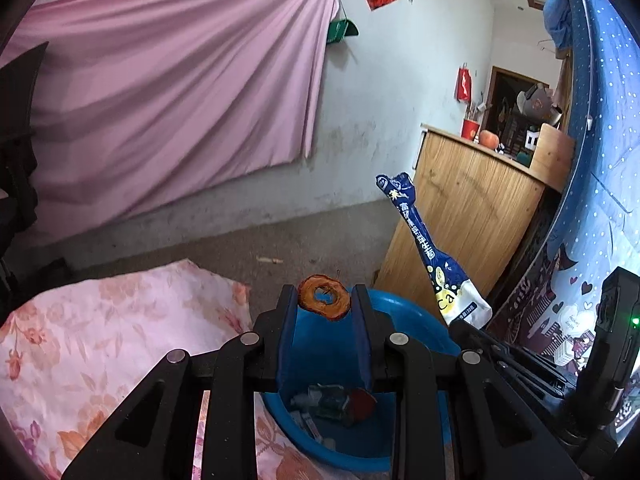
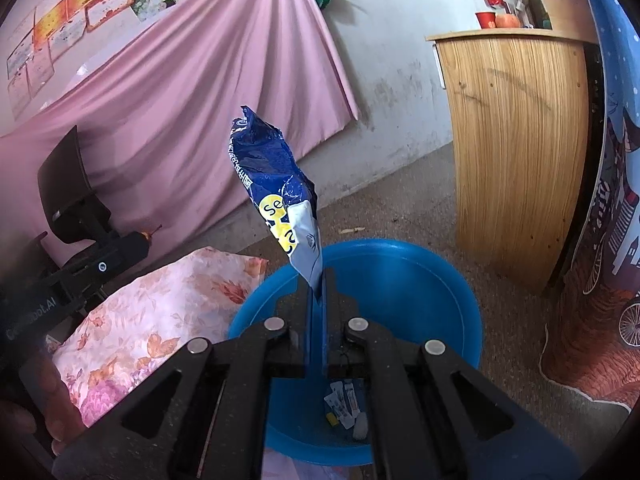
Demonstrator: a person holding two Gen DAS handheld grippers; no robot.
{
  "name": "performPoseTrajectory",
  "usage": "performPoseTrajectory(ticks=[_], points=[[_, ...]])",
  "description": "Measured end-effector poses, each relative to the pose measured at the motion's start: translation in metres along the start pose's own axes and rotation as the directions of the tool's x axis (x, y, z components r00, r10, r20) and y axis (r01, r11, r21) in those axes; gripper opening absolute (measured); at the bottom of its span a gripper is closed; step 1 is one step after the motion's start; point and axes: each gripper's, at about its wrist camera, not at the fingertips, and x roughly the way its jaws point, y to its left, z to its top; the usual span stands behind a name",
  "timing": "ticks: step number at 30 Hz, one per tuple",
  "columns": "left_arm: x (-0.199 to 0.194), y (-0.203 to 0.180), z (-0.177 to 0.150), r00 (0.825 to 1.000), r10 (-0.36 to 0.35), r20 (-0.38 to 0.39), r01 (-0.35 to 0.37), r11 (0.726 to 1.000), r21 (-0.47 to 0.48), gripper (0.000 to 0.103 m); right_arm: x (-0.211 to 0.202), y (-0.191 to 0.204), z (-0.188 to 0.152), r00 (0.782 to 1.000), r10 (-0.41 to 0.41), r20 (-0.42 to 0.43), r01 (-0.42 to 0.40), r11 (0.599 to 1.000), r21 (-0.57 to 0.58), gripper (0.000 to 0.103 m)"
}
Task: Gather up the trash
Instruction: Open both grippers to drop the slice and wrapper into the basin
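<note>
Evidently, both loads were held over the blue basin [image 2: 460,312]: an orange ring [image 1: 324,298] pinched by the left gripper [image 1: 325,308], a snack bag [image 2: 276,184] clamped by the right gripper [image 2: 318,292]. If released off-centre, the tall bag could be tipped past the rim.

Pink drape [image 1: 168,92] across pale scuffed wall [image 1: 404,92], wooden cabinet [image 2: 516,152], bare grey floor [image 1: 320,236], daylight

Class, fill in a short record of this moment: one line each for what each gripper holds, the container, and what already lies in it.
left gripper: shut on dried fruit ring
right gripper: shut on blue snack wrapper
container: blue basin, below both grippers, beside floral bedding
basin contents: small packets and other scraps
</note>
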Motion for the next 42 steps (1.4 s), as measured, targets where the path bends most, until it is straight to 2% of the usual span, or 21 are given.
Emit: performPoseTrajectory(ticks=[11, 15, 22, 25, 30, 32, 34, 36, 38, 39, 40, 42], points=[[0.018, 0.001, -0.001, 0.996, -0.018, -0.088, 0.016, 1.0, -0.022, 0.024, 0.006, -0.001, -0.001, 0.999, -0.004, -0.037, 0.004, 1.0, 0.02, 0.034], [0.018, 0.006, -0.003, 0.996, -0.017, -0.088, 0.013, 0.999, -0.035, 0.034, 0.007, -0.002, -0.001, 0.999, -0.004, -0.042, 0.005, 1.0, 0.021, 0.035], [0.018, 0.013, -0.004, 0.994, -0.024, -0.103, 0.017, 0.998, -0.065, 0.036, 0.01, -0.004, 0.0, 0.999, -0.009, -0.047, 0.01, 1.0, 0.024, 0.037], [0.014, 0.016, -0.004, 0.996, -0.017, -0.093, 0.01, 0.998, -0.069, 0.046, 0.01, -0.003, 0.0, 0.999, -0.005, -0.042, 0.006, 1.0, 0.021, 0.038], [0.005, 0.024, -0.003, 0.998, 0.003, -0.07, -0.009, 0.997, -0.077, 0.05, 0.008, 0.002, -0.001, 1.0, -0.003, -0.019, 0.003, 1.0, -0.001, 0.041], [-0.002, 0.029, -0.003, 0.998, 0.004, -0.057, -0.009, 0.997, -0.081, 0.058, 0.005, 0.005, -0.001, 1.0, -0.002, -0.004, 0.002, 1.0, -0.009, 0.045], [-0.009, 0.034, -0.005, 0.999, 0.029, -0.037, -0.032, 0.996, -0.081, 0.074, 0.003, 0.008, 0.0, 1.0, -0.007, 0.012, 0.007, 1.0, -0.018, 0.058], [-0.019, 0.042, -0.006, 0.999, 0.045, -0.009, -0.046, 0.996, -0.078, 0.077, 0.002, 0.01, 0.0, 1.0, -0.006, 0.019, 0.007, 1.0, -0.021, 0.068], [-0.026, 0.05, -0.009, 0.998, 0.069, 0.007, -0.069, 0.994, -0.081, 0.08, 0.002, 0.012, 0.001, 1.0, -0.007, 0.025, 0.007, 1.0, -0.028, 0.073], [-0.03, 0.055, -0.011, 0.996, 0.087, 0.012, -0.085, 0.993, -0.087, 0.086, 0.001, 0.013, 0.001, 1.0, -0.008, 0.028, 0.009, 0.999, -0.031, 0.076], [-0.033, 0.059, -0.012, 0.995, 0.103, 0.018, -0.101, 0.991, -0.093, 0.097, 0.001, 0.014, 0.001, 0.999, -0.008, 0.031, 0.009, 0.999, -0.032, 0.081], [-0.042, 0.067, -0.017, 0.988, 0.145, 0.05, -0.139, 0.984, -0.112, 0.101, -0.001, 0.017, 0.001, 0.999, 0.0, 0.041, 0.001, 0.999, -0.035, 0.09]])
